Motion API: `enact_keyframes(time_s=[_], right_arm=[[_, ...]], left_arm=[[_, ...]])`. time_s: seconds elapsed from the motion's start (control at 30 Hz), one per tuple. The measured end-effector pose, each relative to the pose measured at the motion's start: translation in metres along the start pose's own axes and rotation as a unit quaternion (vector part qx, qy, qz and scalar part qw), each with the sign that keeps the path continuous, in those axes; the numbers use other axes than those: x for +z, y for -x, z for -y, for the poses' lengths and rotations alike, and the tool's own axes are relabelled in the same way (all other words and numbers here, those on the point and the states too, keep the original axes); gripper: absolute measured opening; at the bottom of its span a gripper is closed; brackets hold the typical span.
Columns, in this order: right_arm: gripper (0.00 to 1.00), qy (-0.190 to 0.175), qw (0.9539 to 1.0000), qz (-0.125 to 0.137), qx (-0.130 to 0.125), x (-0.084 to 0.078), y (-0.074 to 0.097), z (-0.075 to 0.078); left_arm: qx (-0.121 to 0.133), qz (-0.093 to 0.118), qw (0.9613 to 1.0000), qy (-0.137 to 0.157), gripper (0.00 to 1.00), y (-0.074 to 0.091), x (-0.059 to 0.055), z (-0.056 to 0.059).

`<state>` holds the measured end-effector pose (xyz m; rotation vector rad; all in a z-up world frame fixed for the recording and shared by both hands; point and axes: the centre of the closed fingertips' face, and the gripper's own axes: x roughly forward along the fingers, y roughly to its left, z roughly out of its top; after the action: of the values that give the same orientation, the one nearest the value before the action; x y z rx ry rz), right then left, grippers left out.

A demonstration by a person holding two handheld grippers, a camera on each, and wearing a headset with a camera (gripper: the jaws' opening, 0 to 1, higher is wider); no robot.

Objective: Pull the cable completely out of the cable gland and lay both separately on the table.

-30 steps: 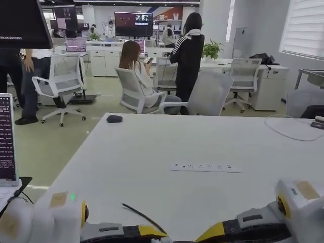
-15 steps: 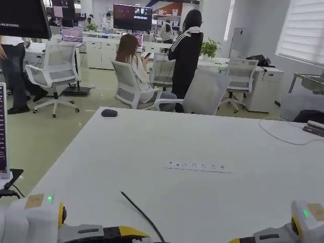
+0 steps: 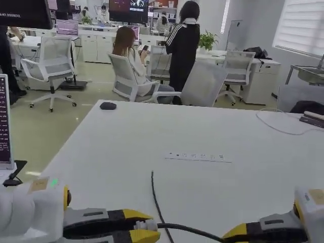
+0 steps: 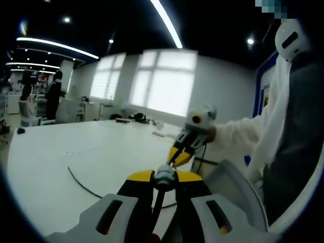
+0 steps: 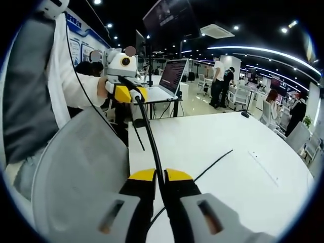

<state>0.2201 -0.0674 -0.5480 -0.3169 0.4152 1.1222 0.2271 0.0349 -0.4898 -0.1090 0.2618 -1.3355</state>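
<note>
The left gripper (image 3: 146,226) clamps the grey cable gland (image 4: 165,175); the right gripper (image 5: 158,177) pinches the black cable (image 5: 147,130) farther along. Near the table (image 3: 202,131) edge, the cable runs straight between them, so the pull should follow that line.

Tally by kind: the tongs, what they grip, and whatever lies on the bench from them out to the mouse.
tongs: 2, left tongs and right tongs
cable: 1
cable gland: 1
socket strip: 1
mouse: 1
total: 6
</note>
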Motion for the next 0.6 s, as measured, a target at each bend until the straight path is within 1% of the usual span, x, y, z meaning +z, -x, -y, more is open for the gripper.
enact_keyframes(time_s=[0.07, 0.1, 0.2, 0.23, 0.3, 0.33, 0.37, 0.4, 0.47, 0.6], right_arm=[[0.07, 0.001, 1.0, 0.001, -0.008, 0.002, 0.0, 0.0], [0.11, 0.002, 1.0, 0.003, -0.009, 0.004, 0.0, -0.001], [0.19, 0.011, 0.9997, 0.014, -0.015, 0.016, 0.0, -0.005], [0.2, 0.017, 0.9996, 0.018, -0.016, 0.021, 0.0, -0.007], [0.21, 0.031, 0.999, 0.031, -0.009, 0.035, -0.002, -0.014], [0.21, 0.042, 0.9984, 0.038, -0.005, 0.044, -0.003, -0.018], [0.22, 0.05, 0.9979, 0.04, -0.005, 0.049, -0.005, -0.019], [0.24, 0.067, 0.9969, 0.041, -0.005, 0.056, -0.008, -0.021], [0.26, 0.09, 0.9949, 0.046, -0.005, 0.069, -0.015, -0.026], [0.26, 0.106, 0.9929, 0.055, -0.002, 0.082, -0.029, -0.03]], left_arm=[[-0.005, 0.003, 1.0, -0.004, 0.16, -0.001, 0.002, 0.003], [-0.007, 0.002, 1.0, -0.006, 0.16, -0.002, 0.002, 0.004], [-0.012, 0.0, 0.9999, -0.01, 0.16, -0.003, 0.002, 0.006], [-0.016, -0.001, 0.9998, -0.015, 0.16, -0.004, 0.001, 0.007], [-0.02, -0.005, 0.9996, -0.02, 0.17, -0.006, -0.001, 0.008], [-0.02, -0.006, 0.9996, -0.021, 0.17, -0.006, -0.002, 0.009], [-0.021, -0.007, 0.9995, -0.025, 0.17, -0.007, -0.003, 0.01], [-0.023, -0.007, 0.9994, -0.026, 0.17, -0.008, -0.003, 0.01], [-0.027, -0.008, 0.9992, -0.03, 0.17, -0.009, -0.004, 0.013], [-0.036, -0.014, 0.9984, -0.04, 0.17, -0.009, -0.005, 0.016]])
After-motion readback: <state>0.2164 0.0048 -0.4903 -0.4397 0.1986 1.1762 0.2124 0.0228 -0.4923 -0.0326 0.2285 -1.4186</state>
